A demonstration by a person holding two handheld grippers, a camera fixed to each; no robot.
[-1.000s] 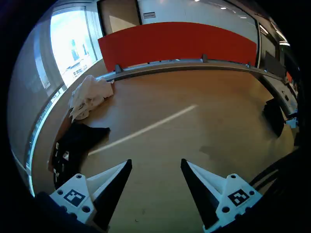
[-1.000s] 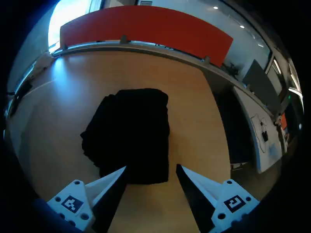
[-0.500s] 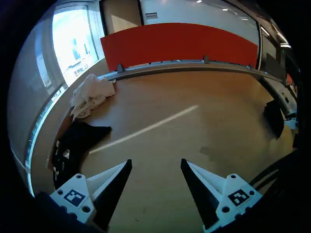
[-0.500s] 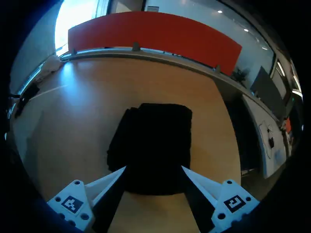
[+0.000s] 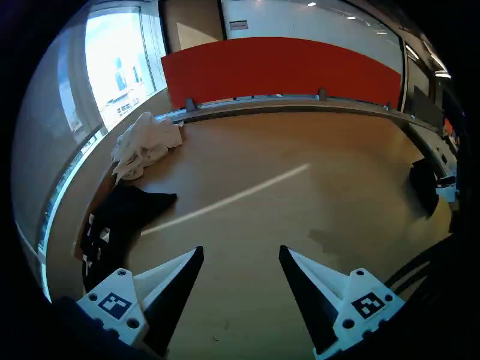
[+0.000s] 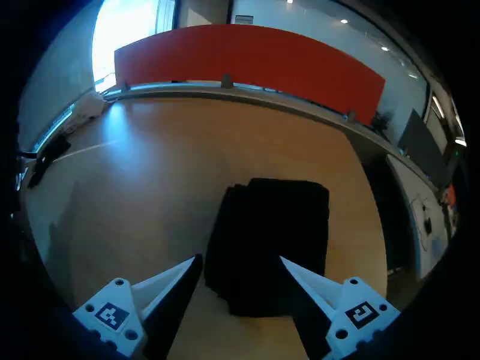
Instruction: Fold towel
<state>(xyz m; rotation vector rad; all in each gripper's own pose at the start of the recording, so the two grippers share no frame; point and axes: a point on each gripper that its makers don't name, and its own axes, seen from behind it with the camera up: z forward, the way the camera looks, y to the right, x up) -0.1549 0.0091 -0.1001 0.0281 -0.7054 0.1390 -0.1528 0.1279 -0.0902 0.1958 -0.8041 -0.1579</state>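
Jaws apart on left gripper [image 5: 240, 247] and right gripper [image 6: 239, 258] (latter above the folded towel [image 6: 282, 219]).

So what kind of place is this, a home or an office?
Probably an open-plan office rather than a home: a long wooden desk backed by a red divider panel, a big window at one end, and what looks like another white desk alongside.

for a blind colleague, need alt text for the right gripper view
A folded black towel lies on a wooden table, just ahead of the right gripper, whose open fingers frame its near edge. A red partition runs along the table's far side.
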